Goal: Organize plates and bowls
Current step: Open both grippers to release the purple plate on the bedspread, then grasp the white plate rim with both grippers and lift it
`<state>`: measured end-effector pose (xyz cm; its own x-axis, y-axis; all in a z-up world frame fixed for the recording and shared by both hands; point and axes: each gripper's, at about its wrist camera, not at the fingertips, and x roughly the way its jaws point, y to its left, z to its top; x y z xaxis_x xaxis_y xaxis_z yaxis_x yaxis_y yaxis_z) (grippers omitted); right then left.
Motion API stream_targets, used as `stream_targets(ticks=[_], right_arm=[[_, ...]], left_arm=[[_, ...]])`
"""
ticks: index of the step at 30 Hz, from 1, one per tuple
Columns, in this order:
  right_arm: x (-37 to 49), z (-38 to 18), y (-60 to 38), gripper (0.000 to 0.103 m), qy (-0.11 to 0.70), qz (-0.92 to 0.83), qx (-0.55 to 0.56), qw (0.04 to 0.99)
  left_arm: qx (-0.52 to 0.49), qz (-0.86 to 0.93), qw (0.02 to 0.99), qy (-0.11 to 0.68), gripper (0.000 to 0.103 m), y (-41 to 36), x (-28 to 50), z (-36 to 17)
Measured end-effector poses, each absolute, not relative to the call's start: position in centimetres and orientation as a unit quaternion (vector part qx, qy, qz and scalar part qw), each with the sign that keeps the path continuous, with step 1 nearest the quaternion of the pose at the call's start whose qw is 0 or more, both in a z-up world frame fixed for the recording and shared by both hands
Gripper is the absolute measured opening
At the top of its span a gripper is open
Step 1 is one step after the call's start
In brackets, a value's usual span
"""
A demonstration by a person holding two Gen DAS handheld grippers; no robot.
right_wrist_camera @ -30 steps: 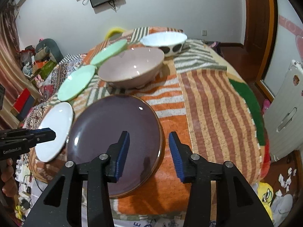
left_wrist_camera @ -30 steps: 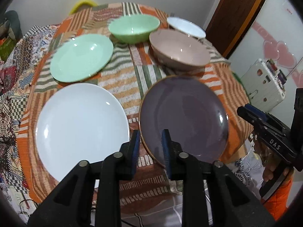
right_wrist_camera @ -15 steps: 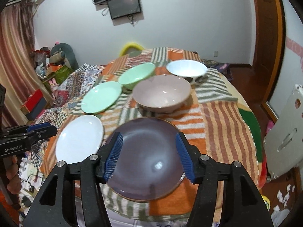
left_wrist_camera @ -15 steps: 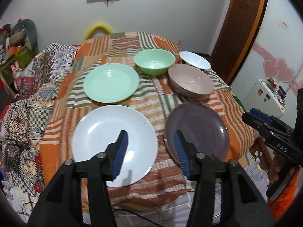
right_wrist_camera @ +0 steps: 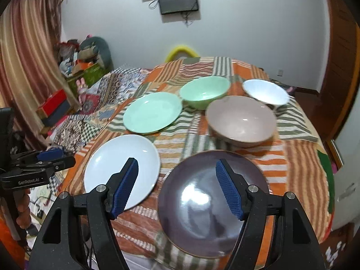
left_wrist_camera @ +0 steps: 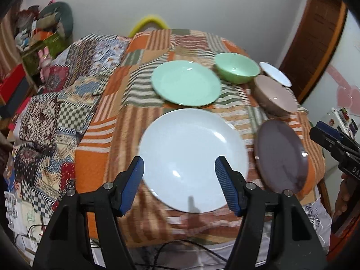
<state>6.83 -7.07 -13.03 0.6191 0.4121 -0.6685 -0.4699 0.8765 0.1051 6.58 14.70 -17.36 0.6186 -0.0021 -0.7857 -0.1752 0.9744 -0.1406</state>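
Observation:
On the patchwork table lie a white plate (left_wrist_camera: pixel 193 157) (right_wrist_camera: pixel 122 171) and a purple plate (left_wrist_camera: pixel 281 155) (right_wrist_camera: pixel 213 202) at the near edge. Behind them sit a green plate (left_wrist_camera: pixel 185 83) (right_wrist_camera: pixel 153 112), a green bowl (left_wrist_camera: pixel 236 69) (right_wrist_camera: pixel 204 92), a pinkish bowl (left_wrist_camera: pixel 274 95) (right_wrist_camera: pixel 240 119) and a white bowl (left_wrist_camera: pixel 274 74) (right_wrist_camera: pixel 265 91). My left gripper (left_wrist_camera: pixel 178 164) hovers before the white plate, jaws opening, nothing between them. My right gripper (right_wrist_camera: pixel 177 164) hovers before the purple plate's left side, jaws also opening and empty.
The table's patchwork cloth (left_wrist_camera: pixel 108 121) hangs over the near edge, with cables below it. Boxes and soft toys (right_wrist_camera: pixel 76 67) crowd the left of the room. A wooden door (left_wrist_camera: pixel 315 45) and a white cabinet (right_wrist_camera: pixel 346 191) stand at the right.
Both grippers have drawn back from the table and their jaws have spread wider. The left one has shifted from the purple plate's edge to in front of the white plate.

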Motion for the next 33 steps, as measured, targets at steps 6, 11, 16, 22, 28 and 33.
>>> stream_targets(ticks=[6, 11, 16, 22, 28, 33], right_arm=[[8.2, -15.2, -4.3, 0.068, 0.387, 0.26, -0.058, 0.883], [9.6, -17.0, -2.8, 0.068, 0.412, 0.268, -0.066, 0.868], [11.0, -18.8, -1.9, 0.065, 0.441, 0.275, -0.072, 0.851], [12.1, -20.3, -1.1, 0.044, 0.465, 0.279, -0.078, 0.836], [12.8, -21.2, -0.6, 0.033, 0.478, 0.281, -0.086, 0.827], [13.4, -21.9, -0.4, 0.026, 0.49, 0.282, -0.084, 0.821]], left_arm=[[-0.111, 0.059, 0.883, 0.451, 0.065, 17.0, 7.2, -20.1], [-0.124, 0.065, 0.877, 0.46, 0.065, 18.5, 7.8, -22.4], [-0.133, 0.062, 0.876, 0.46, 0.061, 19.3, 8.3, -23.7], [-0.143, 0.053, 0.872, 0.465, 0.042, 19.9, 8.8, -24.9], [-0.154, 0.048, 0.867, 0.471, 0.029, 20.4, 9.0, -25.9], [-0.153, 0.044, 0.869, 0.468, 0.021, 20.3, 8.9, -26.1]])
